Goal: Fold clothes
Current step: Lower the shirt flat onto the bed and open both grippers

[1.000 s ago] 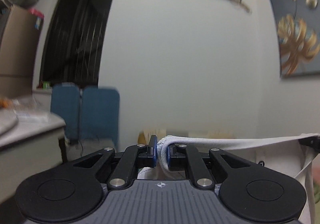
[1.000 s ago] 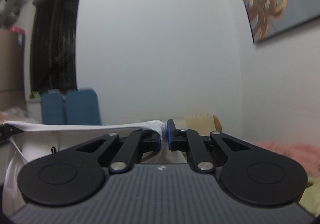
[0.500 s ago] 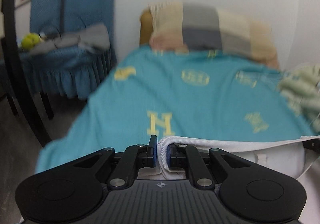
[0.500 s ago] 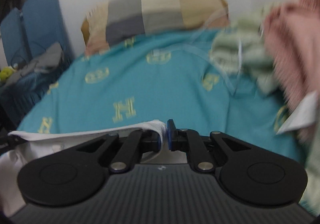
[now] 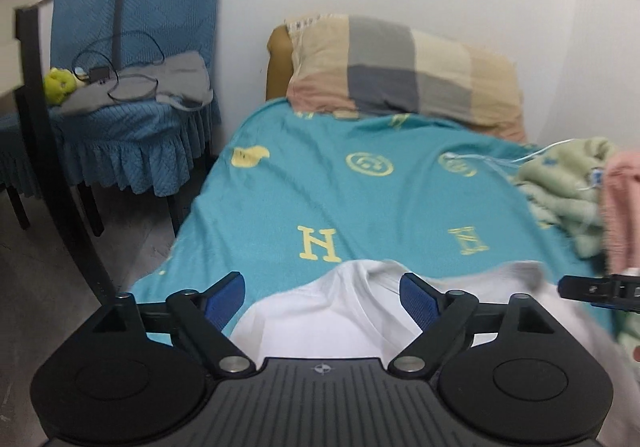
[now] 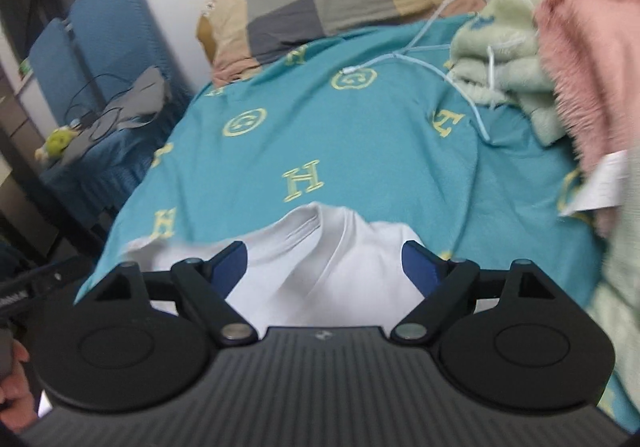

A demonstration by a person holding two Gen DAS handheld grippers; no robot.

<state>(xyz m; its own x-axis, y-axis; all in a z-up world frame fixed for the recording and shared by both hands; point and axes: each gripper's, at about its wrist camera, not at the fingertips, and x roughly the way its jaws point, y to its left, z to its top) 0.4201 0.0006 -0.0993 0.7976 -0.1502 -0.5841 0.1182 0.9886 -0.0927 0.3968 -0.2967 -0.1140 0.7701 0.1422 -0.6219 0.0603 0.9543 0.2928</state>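
Note:
A white garment (image 5: 328, 311) lies at the near end of a bed with a teal sheet (image 5: 360, 199). My left gripper (image 5: 322, 289) hangs just above the cloth; its jaws are opening, spread wide, and the blue pads do not press on the fabric. In the right wrist view the same white garment (image 6: 328, 259) shows a folded ridge between the fingers of my right gripper (image 6: 324, 259), whose jaws are opening too and grip nothing. The right gripper's tip (image 5: 596, 289) pokes in at the left view's right edge.
A patchwork pillow (image 5: 404, 71) lies at the bed's head against the wall. A pale green blanket (image 6: 500, 59) and a pink one (image 6: 588, 27) are piled on the bed's right side, with a thin white cable (image 6: 432, 63). Blue-covered chairs (image 5: 132, 87) stand left.
Both grippers came down from facing the wall to the bed. They held the white garment's edge stretched between them; now both have let go and the cloth lies on the sheet.

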